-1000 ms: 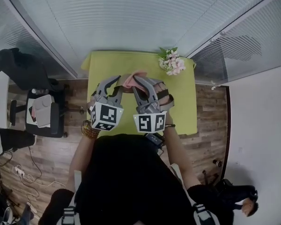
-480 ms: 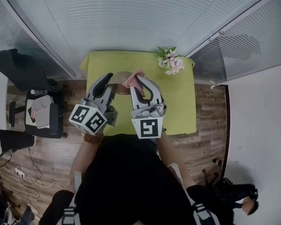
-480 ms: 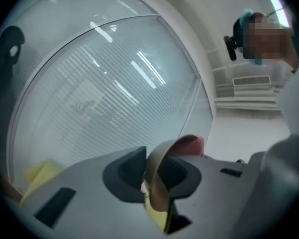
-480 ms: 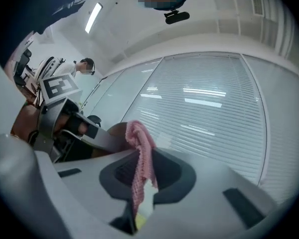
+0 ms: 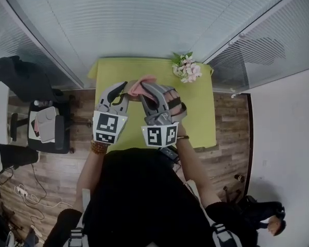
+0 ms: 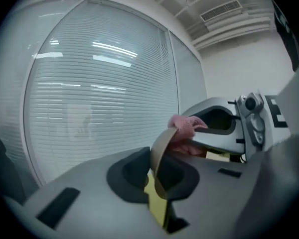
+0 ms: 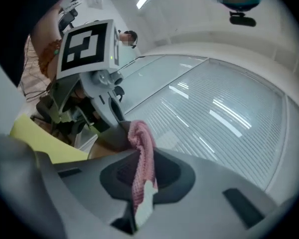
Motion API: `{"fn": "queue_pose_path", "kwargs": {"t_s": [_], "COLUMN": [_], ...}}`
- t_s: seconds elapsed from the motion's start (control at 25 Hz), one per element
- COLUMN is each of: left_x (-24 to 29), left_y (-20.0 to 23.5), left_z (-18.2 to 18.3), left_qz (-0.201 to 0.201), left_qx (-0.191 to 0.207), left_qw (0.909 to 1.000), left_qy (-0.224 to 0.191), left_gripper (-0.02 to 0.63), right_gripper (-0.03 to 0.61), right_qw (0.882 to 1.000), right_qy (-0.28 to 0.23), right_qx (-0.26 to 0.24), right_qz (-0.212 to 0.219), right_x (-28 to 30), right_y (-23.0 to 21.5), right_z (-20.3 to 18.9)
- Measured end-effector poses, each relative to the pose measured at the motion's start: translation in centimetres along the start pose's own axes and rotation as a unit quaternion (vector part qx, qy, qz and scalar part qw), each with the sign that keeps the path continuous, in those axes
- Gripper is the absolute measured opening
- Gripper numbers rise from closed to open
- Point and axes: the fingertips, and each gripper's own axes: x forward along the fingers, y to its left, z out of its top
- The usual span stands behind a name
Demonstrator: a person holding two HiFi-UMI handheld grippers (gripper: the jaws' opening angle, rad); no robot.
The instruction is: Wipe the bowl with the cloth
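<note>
Grey moulded plastic fills the lower centre of the head view, where a person in black holds both grippers side by side, their marker cubes nearest the camera. The left gripper (image 6: 157,177) has its jaws pinched shut on the thin, curved rim of a tan bowl (image 6: 159,146), which is lifted off the table and tipped on edge. The right gripper (image 7: 139,183) is clamped on a pink, nubbly knit cloth (image 7: 142,153); the bunched fabric stands up between its dark pads and presses into the bowl at upper centre, just beyond both sets of fingertips. Below them spreads a smooth lime-green rectangular table (image 5: 201,112). A small spray of pink and white flowers (image 5: 186,68) sits at its far right corner. Pale ribbed blinds (image 5: 144,19) cross the top.
</note>
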Motion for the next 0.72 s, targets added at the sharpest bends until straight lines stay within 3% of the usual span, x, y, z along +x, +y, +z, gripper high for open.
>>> {"fn": "queue_pose_path", "kwargs": {"t_s": [0.12, 0.32, 0.4, 0.48, 0.52, 0.56, 0.6, 0.68, 0.72], "left_x": [-0.9, -2.2, -2.5, -2.4, -2.3, -2.0, -1.6, -1.1, -0.9], "left_y": [0.9, 1.1, 1.2, 1.6, 1.6, 1.4, 0.9, -0.3, -0.9], "left_z": [1.8, 3.8, 3.5, 2.5, 1.8, 1.3, 0.8, 0.3, 0.1], "left_qz": [0.011, -0.001, -0.012, -0.023, -0.030, -0.039, -0.050, -0.060, -0.055], "left_qx": [-0.081, -0.134, -0.199, -0.279, -0.297, -0.286, -0.242, -0.091, -0.011], "left_qw": [0.9952, 0.9846, 0.9715, 0.9504, 0.9451, 0.9498, 0.9636, 0.9928, 0.9982], "left_qy": [-0.054, -0.112, -0.127, -0.137, -0.133, -0.122, -0.103, -0.049, -0.020], "left_gripper": [0.025, 0.041, 0.043, 0.047, 0.054, 0.062, 0.067, 0.069, 0.074], "right_gripper": [0.029, 0.029, 0.029, 0.031, 0.034, 0.032, 0.029, 0.026, 0.026], "right_qw": [0.997, 0.982, 0.972, 0.960, 0.958, 0.960, 0.968, 0.990, 0.997], "right_qy": [-0.018, -0.035, -0.037, -0.043, -0.042, -0.035, -0.023, -0.006, -0.004], "right_qx": [0.065, 0.168, 0.214, 0.263, 0.277, 0.274, 0.248, 0.139, 0.077], "right_qz": [-0.038, -0.082, -0.086, -0.079, -0.069, -0.054, -0.038, -0.014, -0.007], "right_x": [-0.2, -1.6, -1.9, -1.9, -1.6, -1.4, -1.1, -0.9, -1.0], "right_y": [-1.7, -3.0, -2.9, -2.7, -2.5, -2.2, -1.8, -0.9, -0.6], "right_z": [1.1, 1.4, 1.1, 0.8, 0.5, 0.0, -0.6, -1.2, -1.1]}}
